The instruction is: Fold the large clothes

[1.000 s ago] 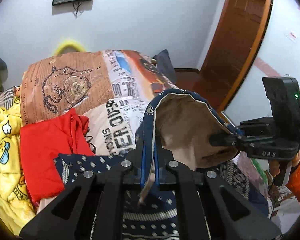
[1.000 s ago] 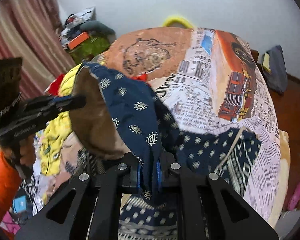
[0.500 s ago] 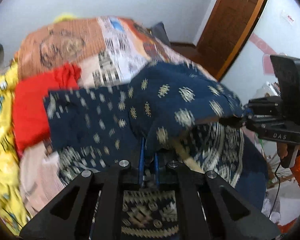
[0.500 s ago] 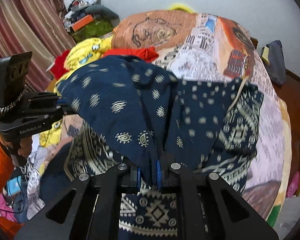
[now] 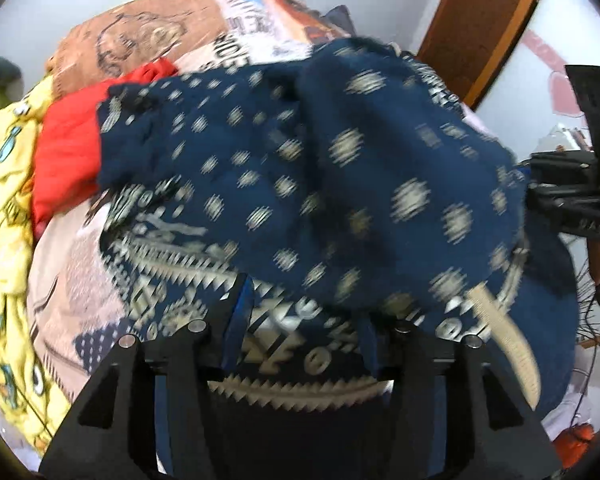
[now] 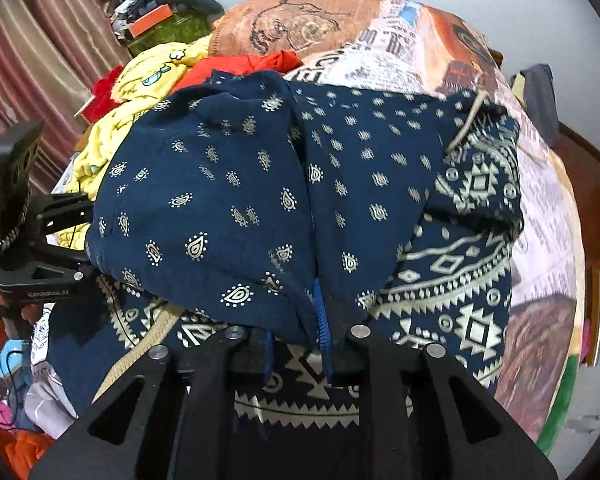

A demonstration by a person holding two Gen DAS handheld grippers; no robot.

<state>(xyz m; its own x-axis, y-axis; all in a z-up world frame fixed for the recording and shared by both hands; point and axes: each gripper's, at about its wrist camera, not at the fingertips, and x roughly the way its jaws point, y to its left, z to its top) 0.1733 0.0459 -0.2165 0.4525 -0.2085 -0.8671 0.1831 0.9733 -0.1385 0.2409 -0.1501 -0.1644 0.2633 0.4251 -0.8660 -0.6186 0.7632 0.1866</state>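
A bed (image 6: 548, 216) with a newspaper-and-sepia print cover fills most of both wrist views, and spread over its near half lies the navy patterned garment (image 6: 228, 200), dotted with small cream paisley marks and edged with a wide geometric cream border. Its top layer is folded over the lower one, so the border band shows below and to the right of the fold. A yellow cartoon-print cloth (image 5: 0, 216) is heaped along the bed's left side, touching a red garment (image 5: 64, 160) that sits just beside the navy one's far left corner. A brown wooden door frame (image 5: 484, 28) stands behind the bed. The left gripper (image 5: 304, 320) points down over the near hem with its jaws opening, standing well apart; the cloth drapes over the gap but the pads do not press it. The right gripper (image 6: 300, 340) has its jaws opening too, only slightly parted, a fold of the navy cloth between the blue pads (image 6: 322, 320); whether they press it I cannot tell.
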